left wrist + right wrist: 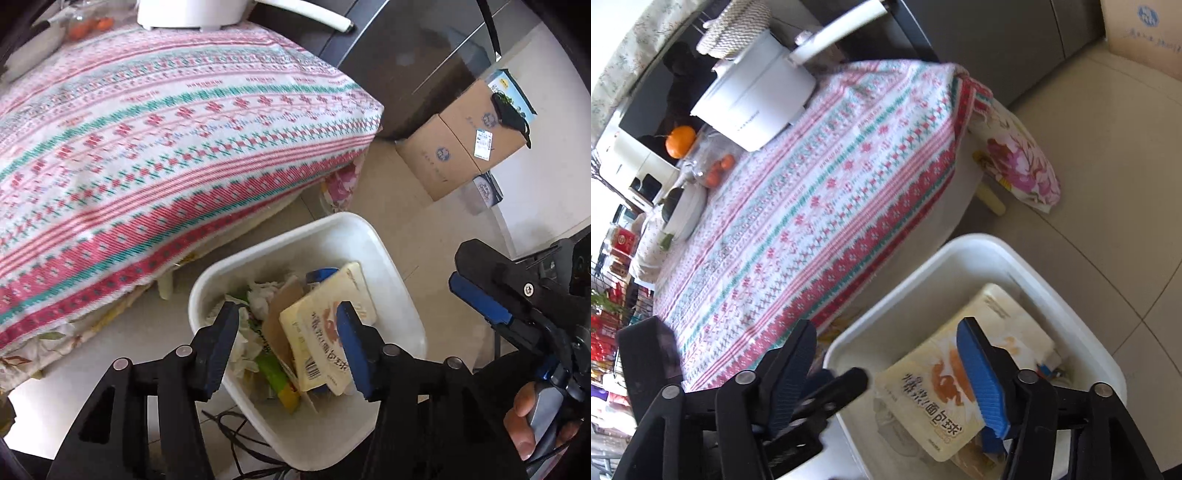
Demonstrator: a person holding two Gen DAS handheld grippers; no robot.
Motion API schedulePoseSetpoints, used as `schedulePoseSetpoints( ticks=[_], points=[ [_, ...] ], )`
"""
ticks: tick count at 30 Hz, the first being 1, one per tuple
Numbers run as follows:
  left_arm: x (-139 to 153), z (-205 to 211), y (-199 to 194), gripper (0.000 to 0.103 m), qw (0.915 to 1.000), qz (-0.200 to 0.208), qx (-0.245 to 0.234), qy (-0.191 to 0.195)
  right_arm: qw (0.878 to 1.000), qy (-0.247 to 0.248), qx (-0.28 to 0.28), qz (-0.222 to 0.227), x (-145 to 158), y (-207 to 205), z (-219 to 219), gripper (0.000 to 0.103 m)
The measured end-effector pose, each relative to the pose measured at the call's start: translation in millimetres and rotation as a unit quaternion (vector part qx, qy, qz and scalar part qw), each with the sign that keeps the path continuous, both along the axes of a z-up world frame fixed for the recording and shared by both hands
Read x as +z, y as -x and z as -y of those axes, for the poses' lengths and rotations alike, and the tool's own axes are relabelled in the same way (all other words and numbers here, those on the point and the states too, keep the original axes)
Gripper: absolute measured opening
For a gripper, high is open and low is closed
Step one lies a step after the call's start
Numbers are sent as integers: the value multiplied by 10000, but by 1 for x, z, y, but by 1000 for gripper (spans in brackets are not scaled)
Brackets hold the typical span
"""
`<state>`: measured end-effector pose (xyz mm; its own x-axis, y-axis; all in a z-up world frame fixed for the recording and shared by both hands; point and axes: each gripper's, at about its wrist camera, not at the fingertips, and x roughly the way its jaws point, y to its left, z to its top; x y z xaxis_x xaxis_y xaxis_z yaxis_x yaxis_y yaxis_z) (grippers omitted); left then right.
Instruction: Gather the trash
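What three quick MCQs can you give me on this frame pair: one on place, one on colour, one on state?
1. Where does the cream snack package lie?
A. On the tablecloth
B. Inside the white bin
C. On the cardboard box

2. What colour are the pads on the jaws of the left gripper?
A. Blue
B. Red
C. Yellow

3. How do the jaws of the right gripper stand?
A. Shut on the package
B. Shut on nothing
C. Open, nothing pressed between them

Answers:
1. B: the package leans among other trash within the white bin, which stands on the floor beside the table.
2. A: the pad on the inner face shows blue.
3. C: a clear gap separates the two jaws above the bin, and the package lies below them, not gripped.
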<state>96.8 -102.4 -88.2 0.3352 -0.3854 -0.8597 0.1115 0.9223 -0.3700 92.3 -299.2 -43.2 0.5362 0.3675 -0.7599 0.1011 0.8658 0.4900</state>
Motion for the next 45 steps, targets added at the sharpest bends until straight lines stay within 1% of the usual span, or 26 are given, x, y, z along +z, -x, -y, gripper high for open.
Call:
schedulePoseSetpoints(
  ticks=[2,3,4,6,7,8,10,12,15,16,18,20,24,28,31,36,40,45],
  points=[
    [9,-15,1,58,9997,-47,195,-122,9999,9,120,51,4,0,-6,72],
    [15,-25,2,58,9992,-7,355,-163,9998,33,158,72,5,-1,-9,72],
    [21,-36,4,59,9984,81,514,-218,9997,93,191,113,7,0,-13,72],
    [35,-55,10,60,9950,290,822,-496,9988,341,258,224,13,1,-21,74],
    [41,-62,14,64,9927,402,931,-654,9980,466,308,294,16,3,-26,76],
    [47,-66,19,70,9901,528,1010,-814,9971,568,368,360,18,4,-31,78],
    [56,-69,29,74,9867,701,1000,-1072,9937,830,531,528,25,10,-45,82],
    [62,-70,40,74,9822,837,1004,-1348,9889,1107,717,688,29,15,-57,84],
    [72,-76,62,76,9714,1124,1159,-1743,9815,1433,885,907,35,29,-73,86],
    [76,-81,73,79,9685,1198,1211,-1819,9803,1457,912,971,36,35,-76,88],
    [79,-86,88,81,9643,1357,1316,-1853,9791,1475,893,1076,36,50,-80,92],
    [81,-87,100,81,9624,1451,1352,-1853,9778,1581,799,1115,32,65,-82,92],
    [82,-87,110,81,9610,1534,1334,-1876,9738,1822,677,1179,29,90,-86,93],
    [85,-84,115,81,9602,1638,1276,-1869,9678,2070,709,1243,27,105,-90,95],
    [84,-77,118,81,9606,1626,1210,-1902,9626,2288,733,1249,22,114,-93,96],
    [77,-72,120,81,9636,1527,1145,-1873,9598,2404,722,1256,18,117,-91,96],
    [73,-69,119,81,9661,1456,1100,-1824,9620,2392,640,1153,13,114,-87,96],
    [71,-67,118,81,9673,1451,1049,-1797,9633,2384,620,1063,8,112,-86,96]
  ],
)
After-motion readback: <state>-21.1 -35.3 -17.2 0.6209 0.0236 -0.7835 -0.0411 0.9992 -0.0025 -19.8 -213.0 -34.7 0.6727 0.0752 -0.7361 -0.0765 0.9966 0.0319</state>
